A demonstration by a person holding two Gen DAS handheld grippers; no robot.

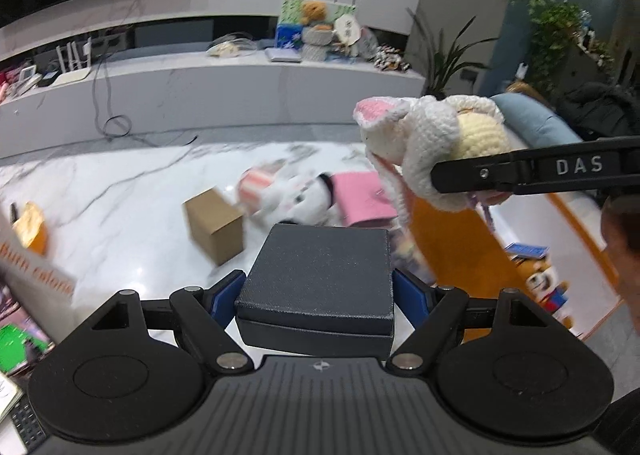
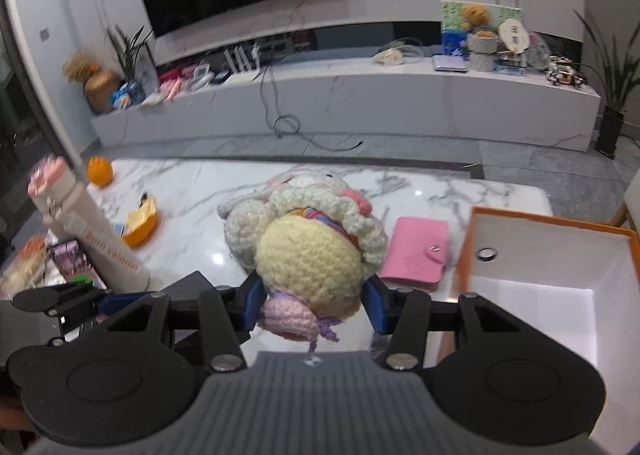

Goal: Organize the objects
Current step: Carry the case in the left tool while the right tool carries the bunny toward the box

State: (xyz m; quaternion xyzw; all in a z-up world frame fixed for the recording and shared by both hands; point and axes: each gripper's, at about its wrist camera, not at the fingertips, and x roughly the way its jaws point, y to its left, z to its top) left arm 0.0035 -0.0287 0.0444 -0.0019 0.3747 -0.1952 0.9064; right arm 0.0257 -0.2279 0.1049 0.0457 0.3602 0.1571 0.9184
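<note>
White marble table (image 2: 440,191) in a living room, TV console behind. We note the left gripper (image 1: 318,291) set wide, its blue pads pressed on both sides of a dark grey box (image 1: 320,279), which is held above the table. The right gripper (image 2: 314,301) is closed narrowly on a crocheted doll (image 2: 308,239), also lifted clear. On the table: pink wallet (image 2: 416,253), cardboard box (image 1: 216,221); an orange-rimmed white box (image 2: 560,255) stands at the right.

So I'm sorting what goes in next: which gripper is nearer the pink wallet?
Right. The right gripper, shut on the crochet doll, hangs just left of the pink wallet; the left gripper, holding a dark box, sits farther off.
</note>
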